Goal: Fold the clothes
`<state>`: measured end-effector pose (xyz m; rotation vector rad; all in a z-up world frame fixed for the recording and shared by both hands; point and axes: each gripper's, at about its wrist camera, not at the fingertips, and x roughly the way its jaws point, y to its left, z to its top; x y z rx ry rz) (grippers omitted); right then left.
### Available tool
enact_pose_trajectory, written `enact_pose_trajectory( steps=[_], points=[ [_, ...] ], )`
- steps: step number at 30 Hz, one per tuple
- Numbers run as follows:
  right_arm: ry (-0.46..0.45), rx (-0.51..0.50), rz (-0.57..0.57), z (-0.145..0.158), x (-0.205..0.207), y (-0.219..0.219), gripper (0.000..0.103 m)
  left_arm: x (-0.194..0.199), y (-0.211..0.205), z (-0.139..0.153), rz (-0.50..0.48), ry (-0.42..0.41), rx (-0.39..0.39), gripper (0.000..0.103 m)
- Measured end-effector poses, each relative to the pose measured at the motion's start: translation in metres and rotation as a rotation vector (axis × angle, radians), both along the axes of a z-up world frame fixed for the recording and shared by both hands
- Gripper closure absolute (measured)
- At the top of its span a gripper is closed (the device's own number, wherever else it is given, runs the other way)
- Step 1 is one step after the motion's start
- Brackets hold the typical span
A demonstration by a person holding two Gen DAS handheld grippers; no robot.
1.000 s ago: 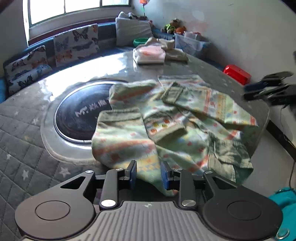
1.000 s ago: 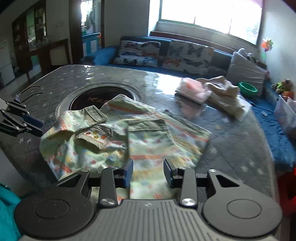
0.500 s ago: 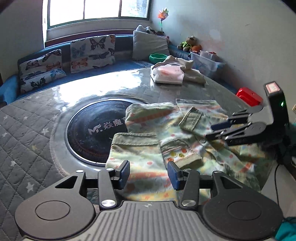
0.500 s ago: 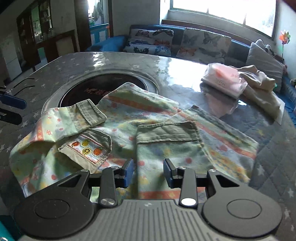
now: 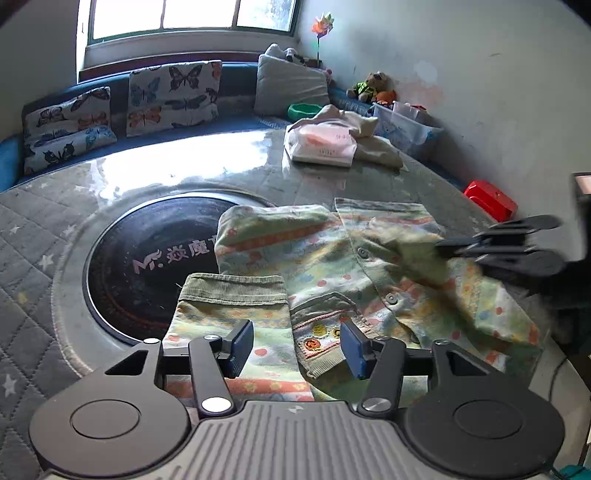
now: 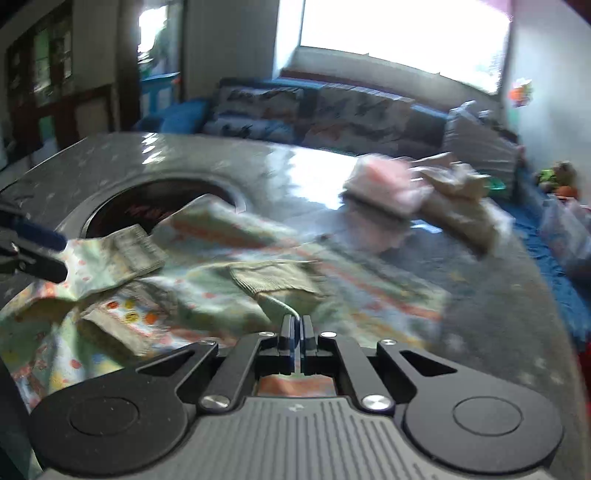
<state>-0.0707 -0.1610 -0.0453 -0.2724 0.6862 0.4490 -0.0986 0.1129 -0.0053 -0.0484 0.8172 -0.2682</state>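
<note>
Two grippers working: right gripper (image 6: 296,325) clamping shirt (image 5: 317,254) fabric; left gripper (image 5: 295,345) opening over cuff (image 5: 232,290), nothing gripped. Cloth looking light, floppy; you should be pinching at ribbed cuff.

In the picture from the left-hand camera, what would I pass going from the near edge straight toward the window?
Left tongs → patterned shirt's sleeve with its green ribbed cuff → round black plate with white lettering → shiny bare tabletop → butterfly-print cushion → window.
</note>
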Motion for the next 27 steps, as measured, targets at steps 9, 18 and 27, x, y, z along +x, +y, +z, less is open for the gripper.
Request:
enact_pose_trajectory(
  steps=[9, 18, 27],
  points=[
    [-0.018, 0.017, -0.342, 0.005, -0.018, -0.093, 0.102, 0.012, -0.001, -0.011, -0.002, 0.025, 0.009, 0.046],
    [0.015, 0.108, -0.294, 0.004, -0.027, -0.087, 0.056, 0.022, -0.01, -0.02, 0.017, 0.015, 0.083, 0.042],
    [0.117, 0.107, -0.241, -0.026, -0.022, -0.06, 0.056, 0.015, 0.0, -0.036, 0.065, 0.038, 0.123, 0.042]
  ],
)
